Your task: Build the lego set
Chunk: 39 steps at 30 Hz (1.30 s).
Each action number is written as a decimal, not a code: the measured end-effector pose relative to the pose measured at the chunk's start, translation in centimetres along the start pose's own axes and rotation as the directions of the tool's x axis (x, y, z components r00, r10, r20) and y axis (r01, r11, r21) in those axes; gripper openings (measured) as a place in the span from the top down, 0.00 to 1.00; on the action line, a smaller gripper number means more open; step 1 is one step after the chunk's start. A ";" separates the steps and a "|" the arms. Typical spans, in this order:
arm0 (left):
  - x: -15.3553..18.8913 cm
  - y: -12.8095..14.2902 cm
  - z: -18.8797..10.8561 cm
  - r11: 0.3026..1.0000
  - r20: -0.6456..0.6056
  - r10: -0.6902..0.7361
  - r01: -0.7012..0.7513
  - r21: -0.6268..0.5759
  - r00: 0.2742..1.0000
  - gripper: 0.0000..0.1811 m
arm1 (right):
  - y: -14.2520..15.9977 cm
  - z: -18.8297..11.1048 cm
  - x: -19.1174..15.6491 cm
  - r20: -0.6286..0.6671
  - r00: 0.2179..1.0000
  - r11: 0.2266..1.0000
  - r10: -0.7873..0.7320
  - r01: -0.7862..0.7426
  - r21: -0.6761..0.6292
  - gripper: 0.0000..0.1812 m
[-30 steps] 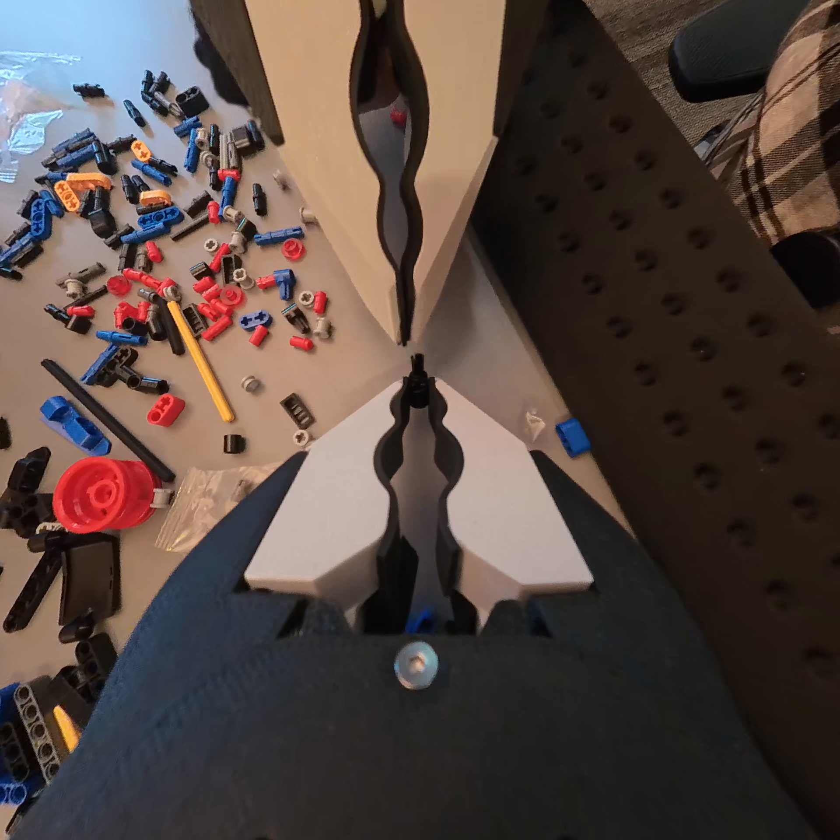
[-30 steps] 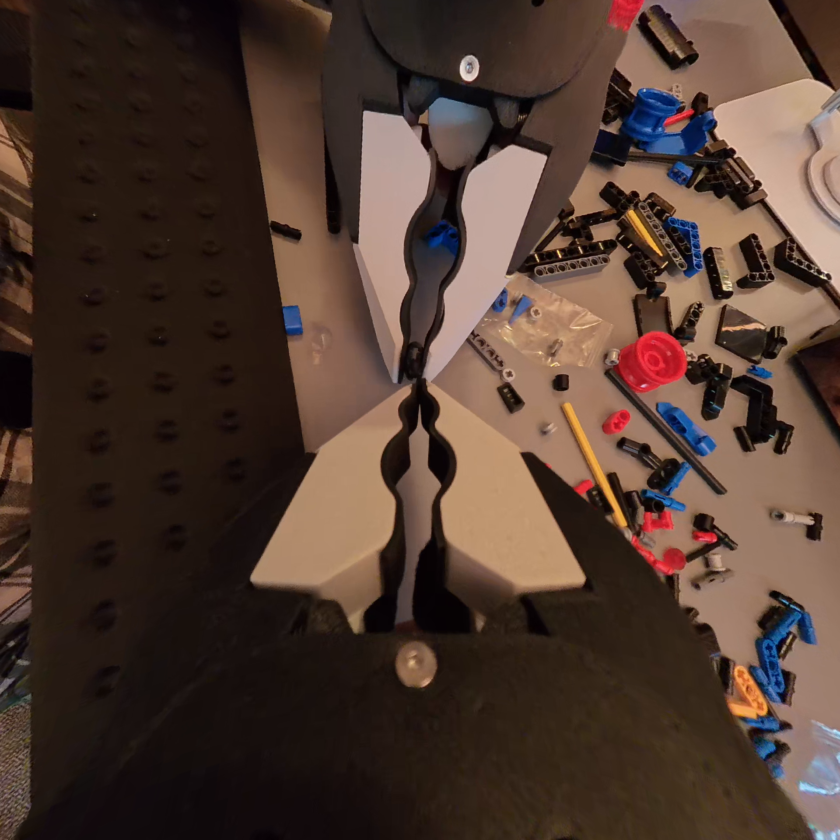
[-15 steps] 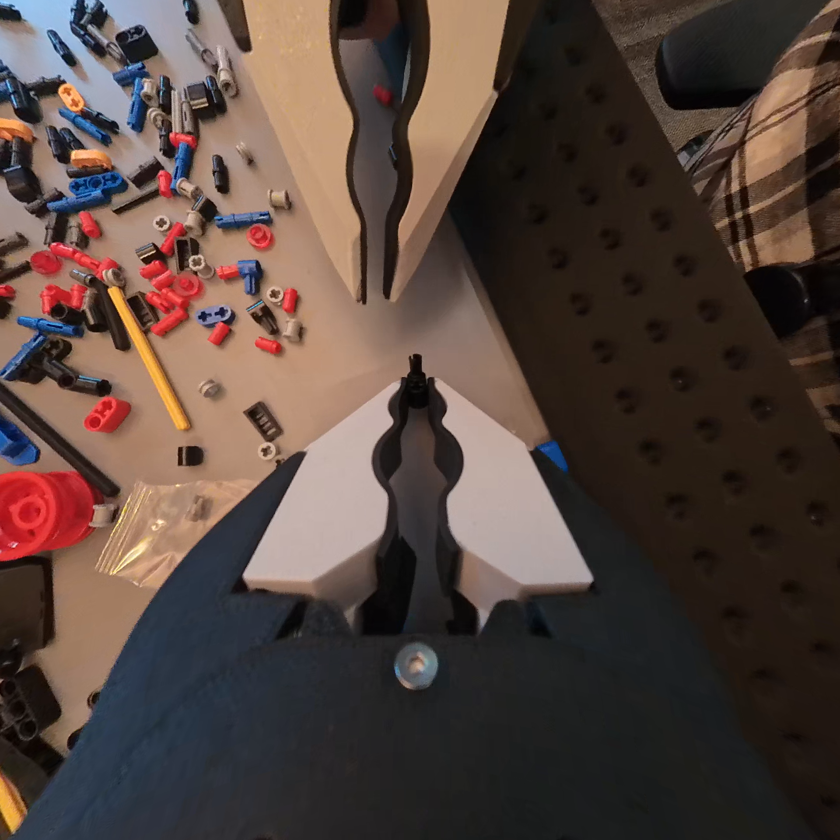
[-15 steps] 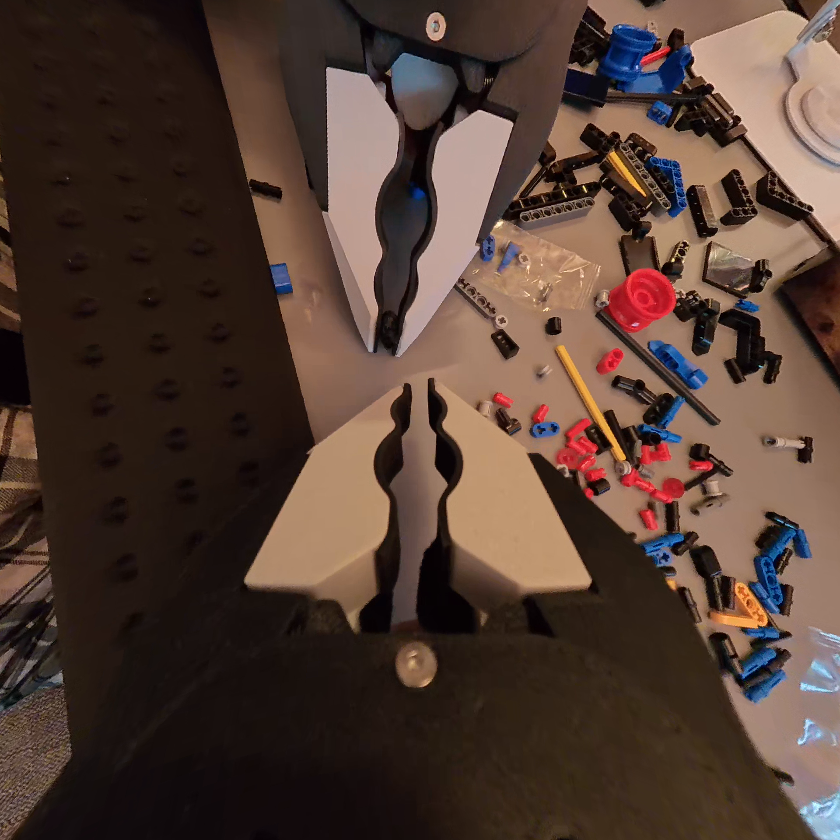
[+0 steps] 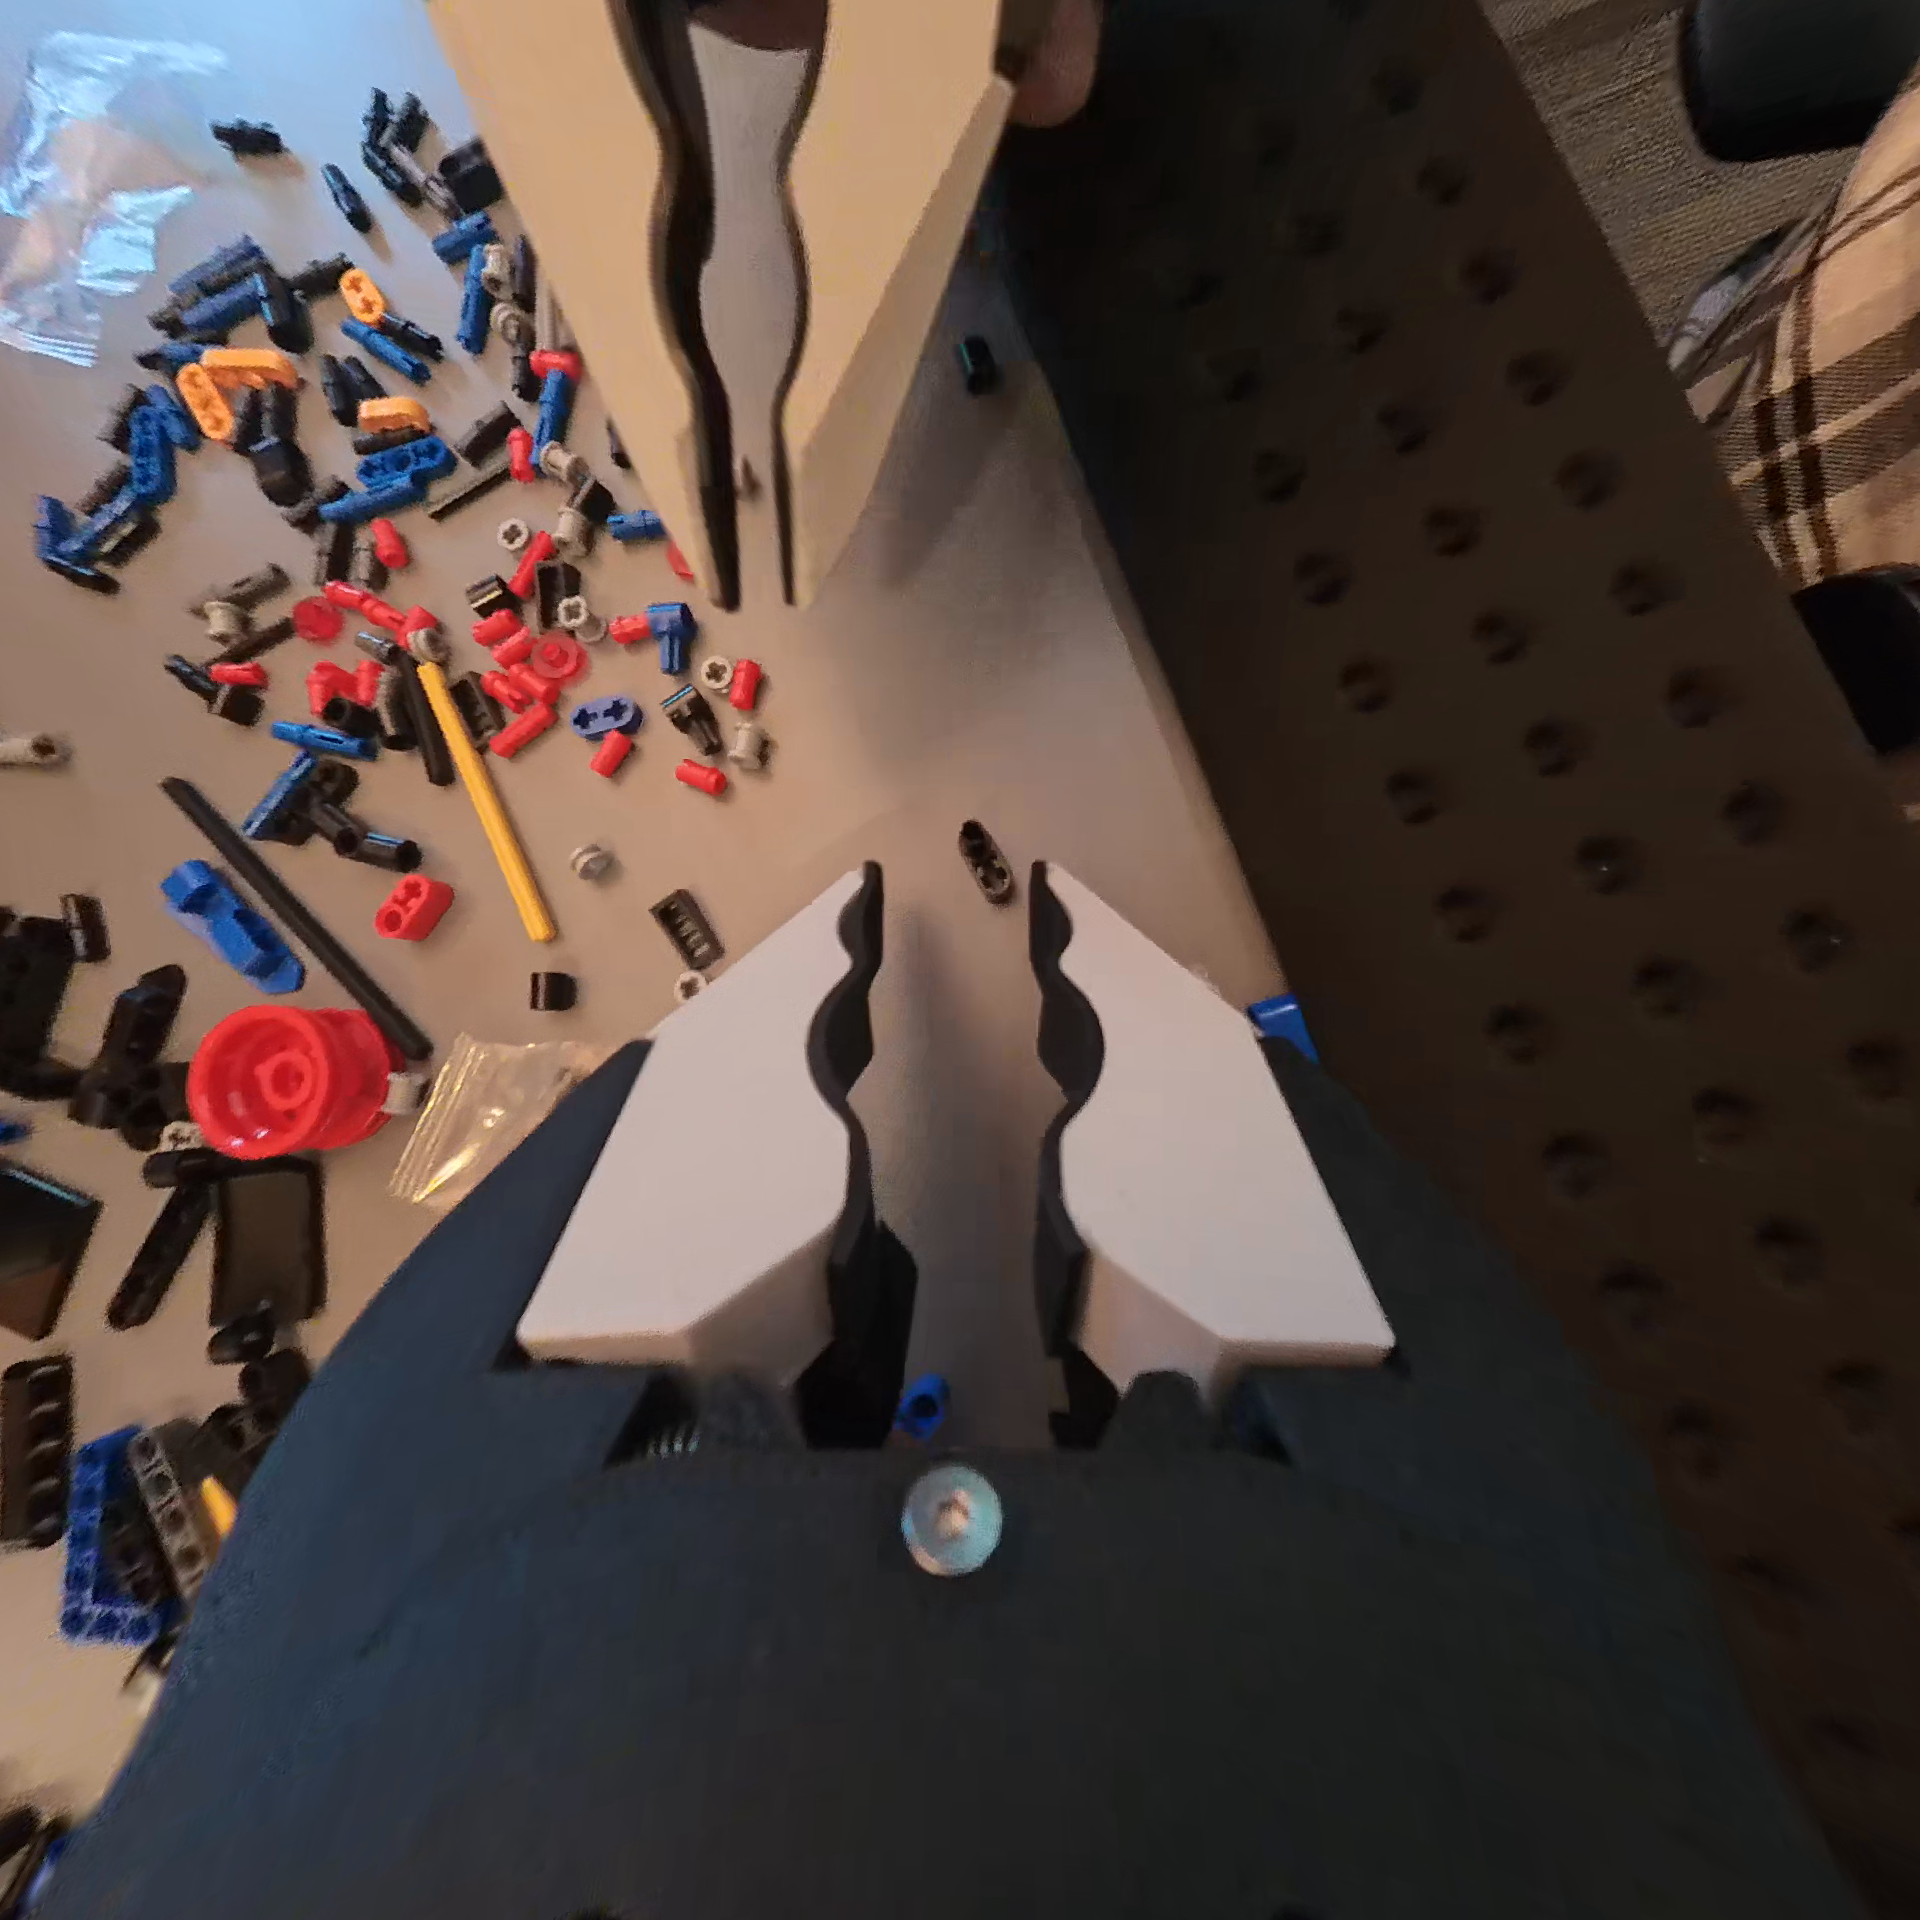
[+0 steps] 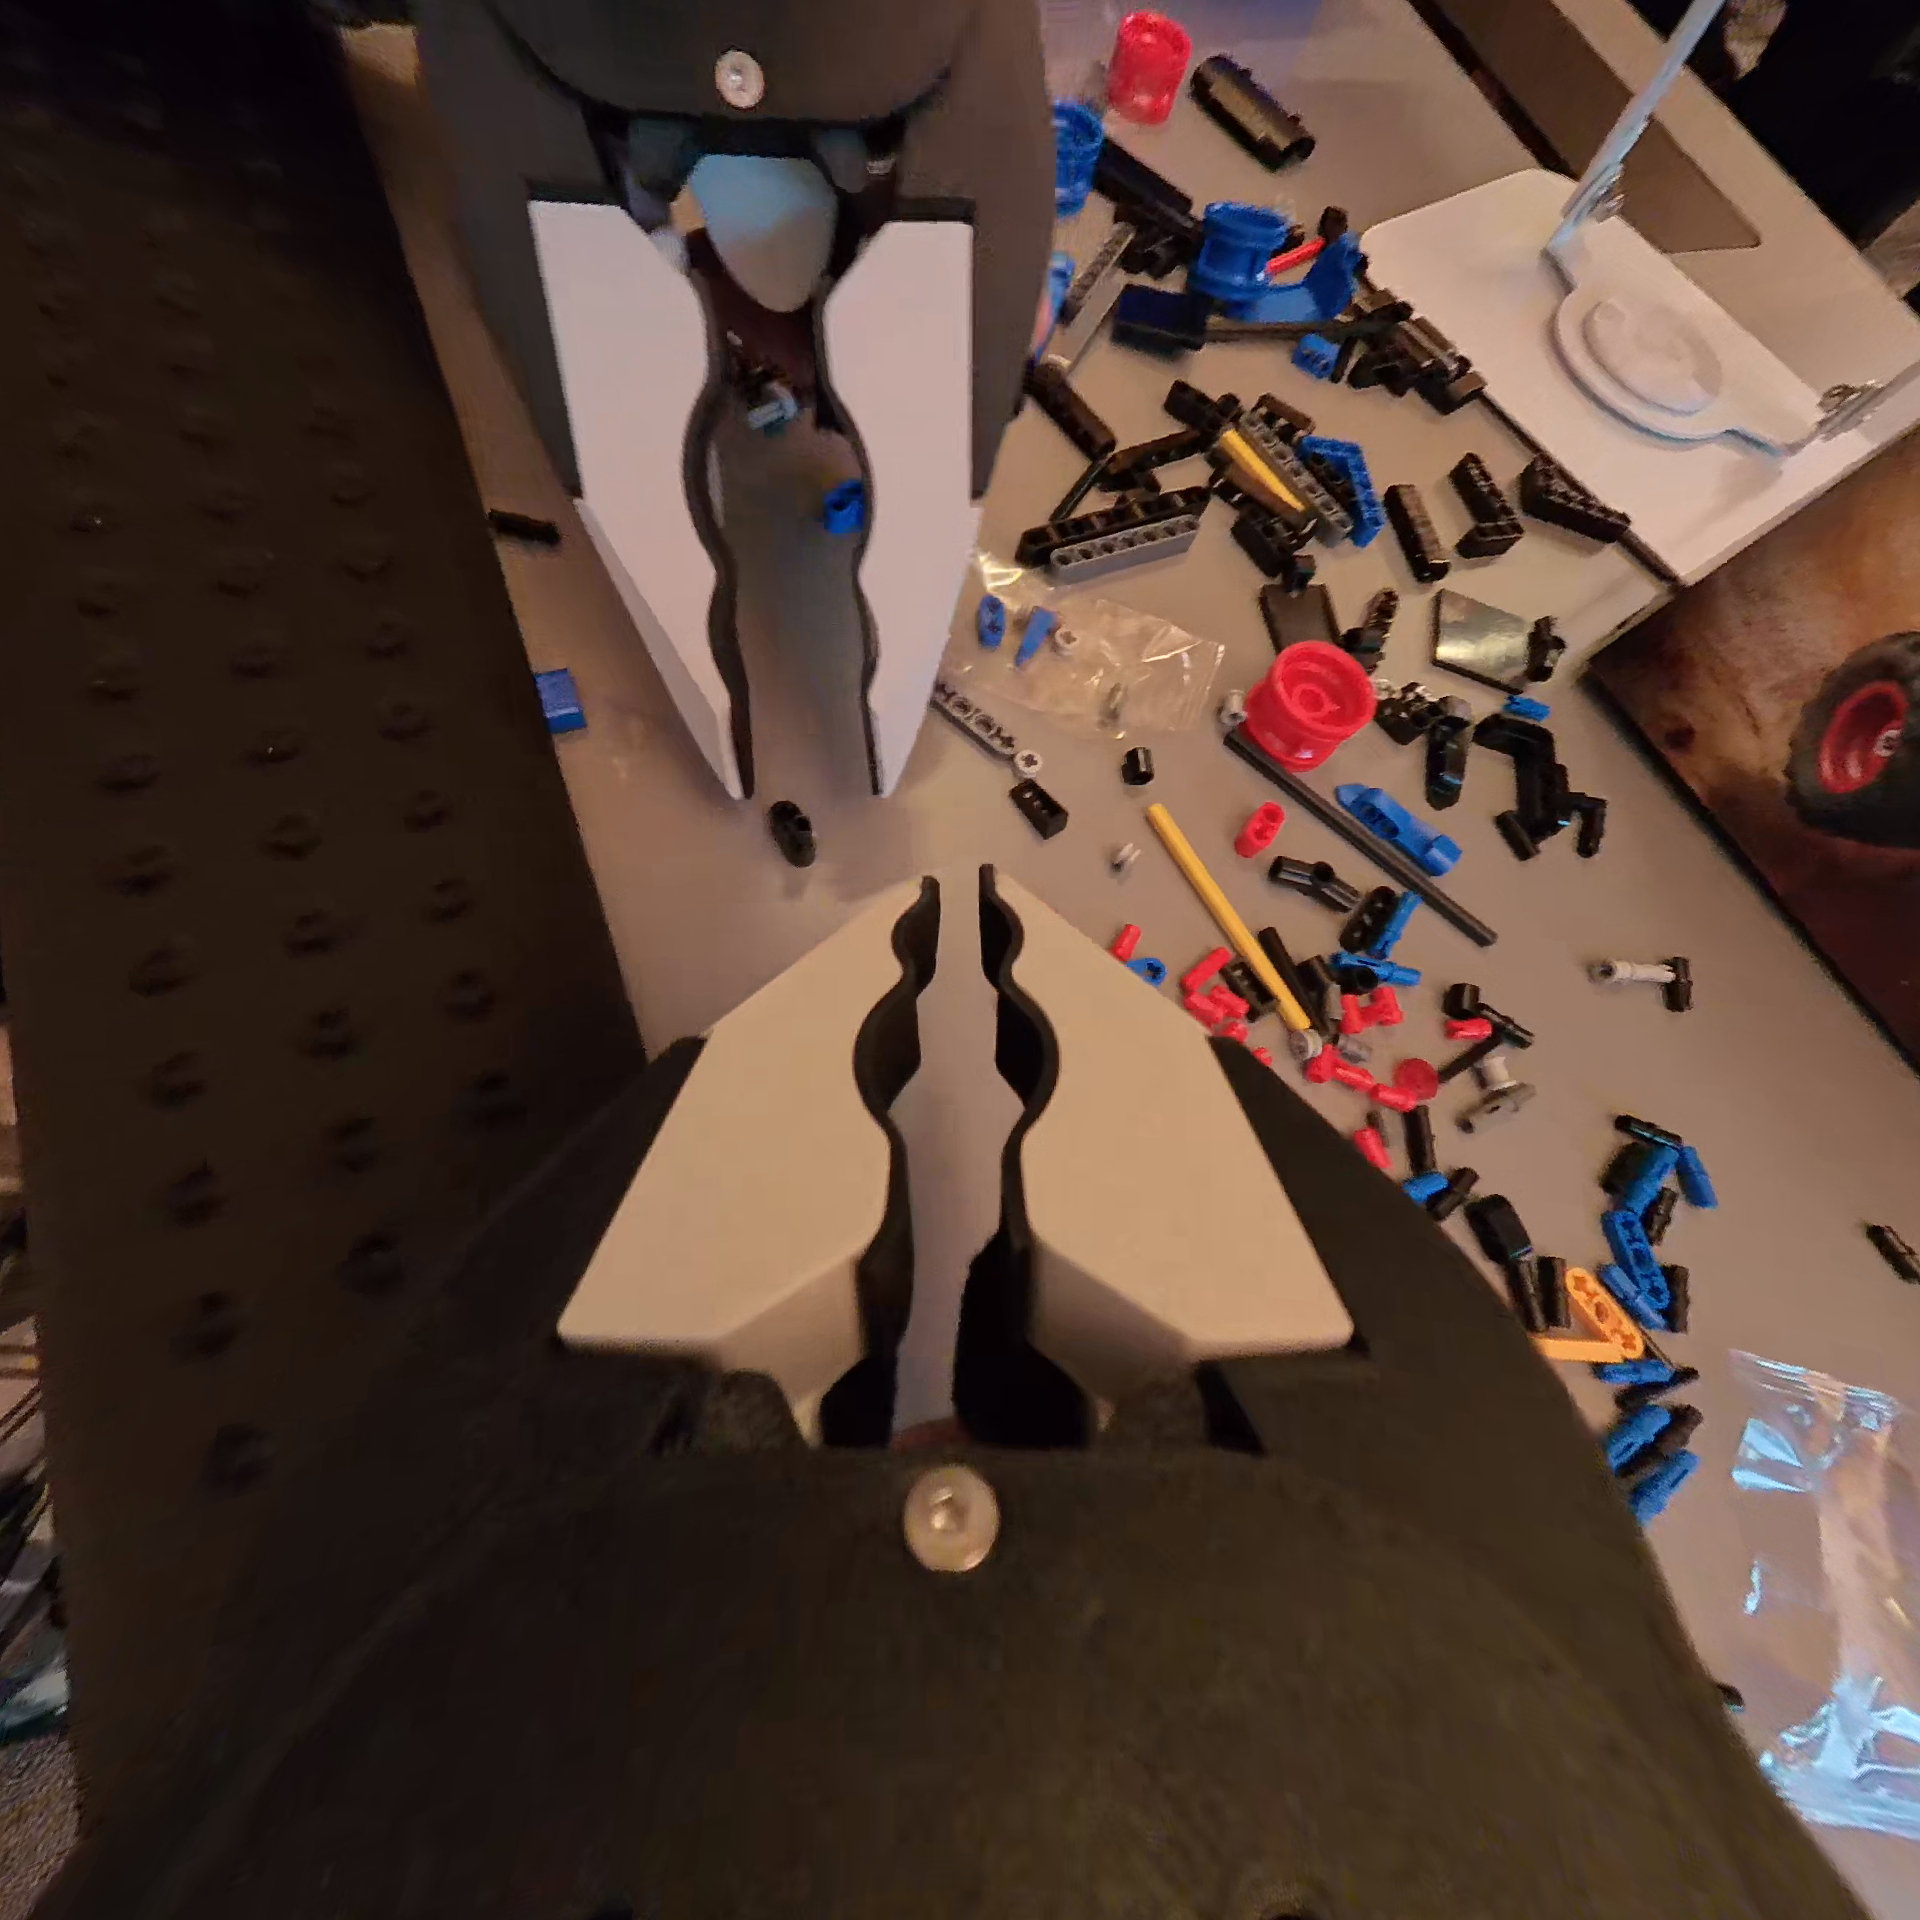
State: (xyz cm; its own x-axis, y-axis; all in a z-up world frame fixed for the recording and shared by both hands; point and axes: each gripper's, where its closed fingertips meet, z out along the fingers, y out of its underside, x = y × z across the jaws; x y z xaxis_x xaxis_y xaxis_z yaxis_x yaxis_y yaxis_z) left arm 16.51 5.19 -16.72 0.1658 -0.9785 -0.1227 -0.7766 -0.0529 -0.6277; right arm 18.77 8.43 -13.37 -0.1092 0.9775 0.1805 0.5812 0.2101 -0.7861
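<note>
With both tongs empty, left gripper (image 5: 954, 883) gaping wide and right gripper (image 6: 958, 878) at a narrow gap, the small black connector (image 5: 985, 858) lies loose on the grey table (image 5: 935, 665) between their tips; re-grip it squarely across its short sides.

Bare table (image 5: 997, 665) lies around the small black connector (image 5: 985, 858); the scattered-parts pile (image 5: 436, 665) and black perforated board (image 5: 1558, 831) flank it.

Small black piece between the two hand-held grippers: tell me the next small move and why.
Probably lower the left hand-held gripper and close on the small black piece. It lies loose on the grey table just past the open fingertips, and the right hand-held gripper holds nothing.
</note>
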 end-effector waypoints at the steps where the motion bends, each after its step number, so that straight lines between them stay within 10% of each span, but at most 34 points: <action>1: 0.0 -0.1 -0.2 1.000 0.008 0.007 -0.007 0.000 1.000 0.86 | -0.1 0.0 0.3 -0.009 1.000 1.000 0.003 -0.003 0.010 0.96; 12: -6.6 2.2 -7.9 0.999 0.282 -0.045 0.047 0.001 0.958 0.87 | -1.5 0.2 4.2 -0.158 0.987 0.989 0.036 -0.012 0.149 0.97; 22: -14.2 10.2 -20.4 0.966 0.658 -0.204 0.258 0.016 0.725 0.92 | -0.1 0.6 5.2 -0.219 0.975 0.991 0.034 -0.004 0.135 0.98; 39: -21.1 18.8 -17.1 0.895 0.611 -0.148 0.368 -0.251 0.778 0.91 | 0.7 1.0 5.3 -0.231 0.973 0.994 0.004 0.021 0.108 0.98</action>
State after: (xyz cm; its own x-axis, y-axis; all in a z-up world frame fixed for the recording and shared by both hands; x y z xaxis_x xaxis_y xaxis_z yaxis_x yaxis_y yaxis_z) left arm -12.01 21.43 -12.76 0.6156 -0.6312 -0.4719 -0.7868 -0.4579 -0.4140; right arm 17.78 13.74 -13.56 0.0821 0.9476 0.3088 0.4885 0.2318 -0.8412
